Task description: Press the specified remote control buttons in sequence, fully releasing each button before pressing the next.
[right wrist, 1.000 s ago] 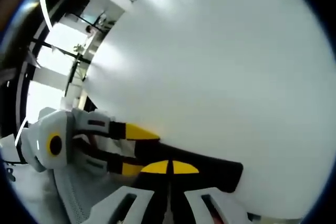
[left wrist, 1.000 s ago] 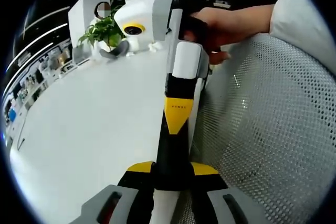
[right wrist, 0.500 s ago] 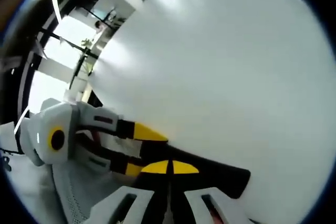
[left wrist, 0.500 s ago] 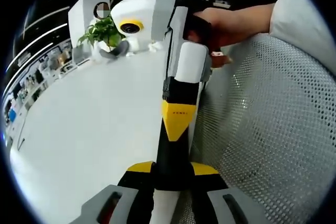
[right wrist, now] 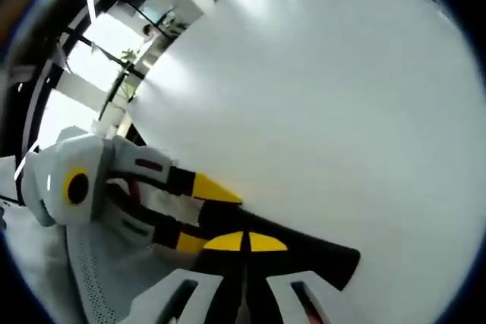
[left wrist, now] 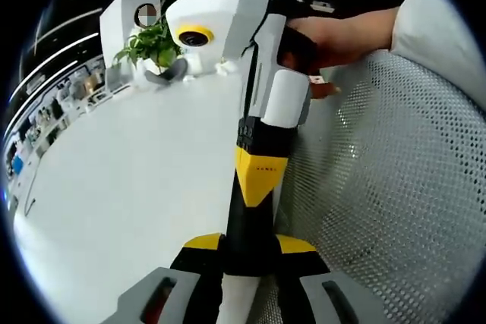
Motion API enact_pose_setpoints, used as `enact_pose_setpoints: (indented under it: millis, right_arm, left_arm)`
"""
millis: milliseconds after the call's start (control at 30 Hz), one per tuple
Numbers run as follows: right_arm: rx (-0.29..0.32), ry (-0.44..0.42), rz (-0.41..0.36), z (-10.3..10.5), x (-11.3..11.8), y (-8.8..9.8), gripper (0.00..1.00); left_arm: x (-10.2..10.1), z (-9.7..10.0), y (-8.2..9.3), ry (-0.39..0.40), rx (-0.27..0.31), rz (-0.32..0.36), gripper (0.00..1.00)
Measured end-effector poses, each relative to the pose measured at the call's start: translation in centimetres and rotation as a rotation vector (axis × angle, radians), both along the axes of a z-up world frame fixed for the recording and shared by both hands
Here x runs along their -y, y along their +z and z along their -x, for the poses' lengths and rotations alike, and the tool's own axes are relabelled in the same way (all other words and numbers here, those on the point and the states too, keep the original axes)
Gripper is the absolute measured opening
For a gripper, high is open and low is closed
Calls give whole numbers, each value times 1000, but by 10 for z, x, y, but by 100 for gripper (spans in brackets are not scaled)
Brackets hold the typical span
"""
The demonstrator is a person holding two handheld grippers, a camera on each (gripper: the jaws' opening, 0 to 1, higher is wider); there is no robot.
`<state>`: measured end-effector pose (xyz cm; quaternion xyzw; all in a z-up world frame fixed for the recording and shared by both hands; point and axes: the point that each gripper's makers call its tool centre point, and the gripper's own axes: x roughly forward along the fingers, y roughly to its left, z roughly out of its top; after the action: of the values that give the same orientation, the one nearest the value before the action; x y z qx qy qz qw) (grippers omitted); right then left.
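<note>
The remote control (right wrist: pixel 304 252) is a slim black slab held out level above the edge of the white table (right wrist: pixel 319 111), with a white perforated mesh surface (left wrist: pixel 395 187) just beside it. The left gripper (left wrist: pixel 249 244) pinches it across its width, one yellow-tipped jaw on each long edge. In the right gripper view the same two jaws reach in from the left and bracket the near end of the slab. The right gripper (right wrist: pixel 243 242) has its jaws pressed together into a single blunt yellow point that rests on the remote's top face. In the left gripper view this gripper lies along the remote, and a person's hand (left wrist: pixel 334 32) grips its handle. The buttons themselves are hidden under the jaws, so I cannot tell which one is under the tip, or whether it is pressed down or only touched. The remote looks light and rigid, probably smooth plastic, so it could slide or pivot in an edge pinch when pushed from above. The sound place to hold it is where it is held now, on the long sides and clear of the keys. The pressing force should come straight down near the clamped part, so the free end does not lever downward.
</note>
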<state>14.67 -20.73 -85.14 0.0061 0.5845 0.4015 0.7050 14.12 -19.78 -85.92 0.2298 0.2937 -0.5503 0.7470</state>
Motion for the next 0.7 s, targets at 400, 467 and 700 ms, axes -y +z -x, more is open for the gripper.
enact_pose_setpoints:
  millis: [400, 467, 700]
  right_arm:
    - [-41, -28, 47, -3, 0, -1, 0]
    - [-28, -32, 31, -2, 1, 0, 0]
    - [-30, -54, 17, -6, 1, 1, 0]
  left_arm:
    - [0, -2, -1, 2, -8, -1, 25]
    - [0, -2, 0, 1, -10, 2, 25]
    - [2, -2, -1, -16, 12, -26, 24]
